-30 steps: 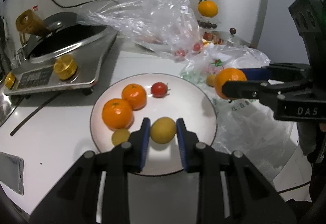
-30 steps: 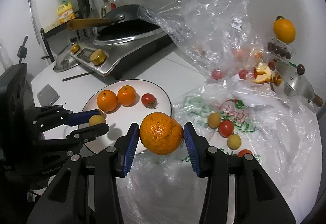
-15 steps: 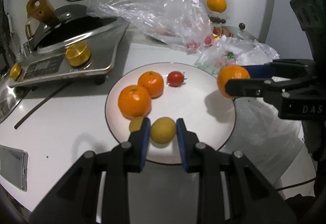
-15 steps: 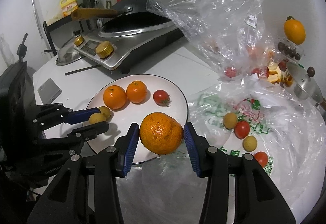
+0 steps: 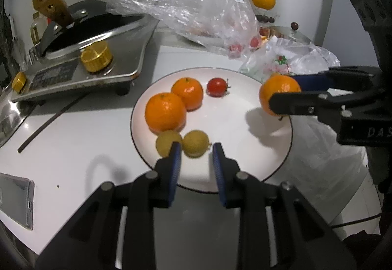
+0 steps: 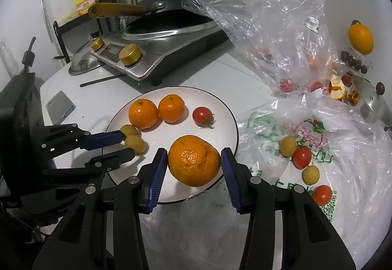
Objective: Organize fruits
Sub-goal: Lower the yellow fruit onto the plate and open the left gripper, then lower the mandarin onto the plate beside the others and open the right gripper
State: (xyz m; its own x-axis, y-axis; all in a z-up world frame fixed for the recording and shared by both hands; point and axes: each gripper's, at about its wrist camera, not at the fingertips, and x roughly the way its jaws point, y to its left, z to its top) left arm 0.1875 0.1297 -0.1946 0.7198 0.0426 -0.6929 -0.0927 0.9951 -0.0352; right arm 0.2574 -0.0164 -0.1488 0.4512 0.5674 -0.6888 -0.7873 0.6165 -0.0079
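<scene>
On plate: two round orange mandarins [image 5: 176, 103], red tomato [image 5: 216, 87], two small yellow fruits [image 5: 182, 143] on white round plate [image 5: 245, 172].
Left gripper [image 5: 196, 159]: released.
Right gripper [image 6: 194, 169]: grasping big orange mandarin [image 6: 193, 159].
Left: fruits on printed plastic bag [image 6: 318, 147].

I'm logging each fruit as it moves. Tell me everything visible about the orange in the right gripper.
The orange is the largest fruit in view, round but slightly lumpy, with dimpled, glossy deep-orange peel and no stem or leaf visible. The right gripper clamps it between its blue pads, one on each side. It hangs above the near-right rim of the white plate, casting a shadow there, apart from the fruit already on the plate; nothing but the pads touches it.
</scene>
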